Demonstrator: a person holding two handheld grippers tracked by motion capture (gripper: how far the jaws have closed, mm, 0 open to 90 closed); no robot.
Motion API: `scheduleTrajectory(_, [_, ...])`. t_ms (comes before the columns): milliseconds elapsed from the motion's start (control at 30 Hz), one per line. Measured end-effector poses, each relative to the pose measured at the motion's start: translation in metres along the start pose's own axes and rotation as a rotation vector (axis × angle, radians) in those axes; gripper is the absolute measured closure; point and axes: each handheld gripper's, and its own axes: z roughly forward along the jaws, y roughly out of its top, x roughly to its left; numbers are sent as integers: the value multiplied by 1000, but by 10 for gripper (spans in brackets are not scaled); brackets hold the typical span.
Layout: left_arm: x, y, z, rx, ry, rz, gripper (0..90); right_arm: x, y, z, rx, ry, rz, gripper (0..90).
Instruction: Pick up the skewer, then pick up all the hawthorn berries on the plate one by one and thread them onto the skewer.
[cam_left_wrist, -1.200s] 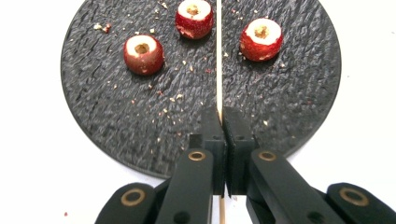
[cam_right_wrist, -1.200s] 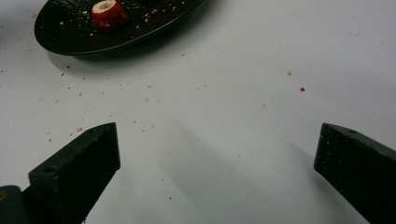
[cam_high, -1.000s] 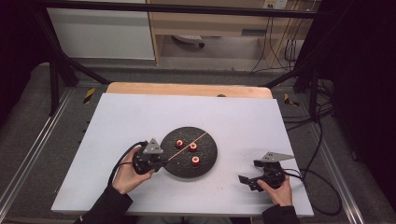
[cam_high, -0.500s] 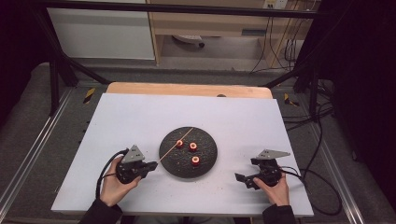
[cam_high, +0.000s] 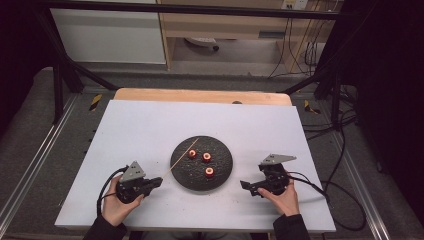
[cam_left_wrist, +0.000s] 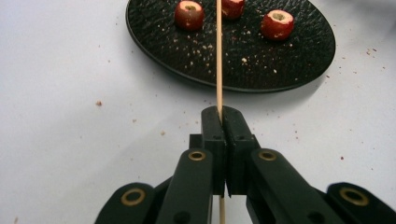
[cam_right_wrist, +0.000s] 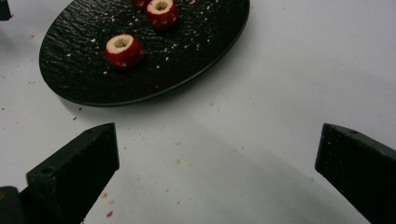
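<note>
While your left hand-held gripper (cam_high: 156, 182) holds the wooden skewer (cam_high: 181, 157) with its jaws pressed together on the stick, the important relation is the line of that stick. In the high view, the skewer runs from the jaws toward about 1 o'clock, passes over the rim of the black plate (cam_high: 220, 182) at its 9 o'clock side, and its tip ends near the plate's 11 o'clock edge. In the left gripper view the stick goes straight toward 12 o'clock, between two of the red fruit pieces.

Three red cored fruit pieces lie on the plate. The first (cam_high: 192, 153) is just beside the skewer's tip, the second (cam_high: 206, 157) is near it toward 3 o'clock, and the third (cam_high: 209, 172) lies alone toward 5 o'clock of the plate's centre. The first piece is therefore closest to the skewer's line, and I judge it the easiest one to pierce; you would need only a small turn of the tip toward 3 o'clock.

Your right hand-held gripper (cam_high: 248, 186) rests on the worktop (cam_high: 140, 125) at the plate's 4 o'clock side, jaws standing wide with nothing between them, pointing toward 9 o'clock. It is nearer to the third piece. Both of your forearms come low from 6 o'clock, the hands resting close to the worktop.
</note>
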Motion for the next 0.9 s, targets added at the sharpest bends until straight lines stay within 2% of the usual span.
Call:
scheduleTrajectory(333, [3, -9, -4, -22, -3, -23, 882, 15, 20, 15, 3, 4, -31, 5])
scheduleTrajectory(500, [3, -10, -4, -18, -1, -16, 882, 22, 30, 21, 10, 13, -41, 6])
scheduleTrajectory(733, [3, -11, -3, -10, 7, -11, 881, 34, 50, 28, 35, 19, -62, 22])
scheduleTrajectory(900, [3, -11, -3, -9, 7, -8, 882, 45, 68, 35, 75, 35, -110, 63])
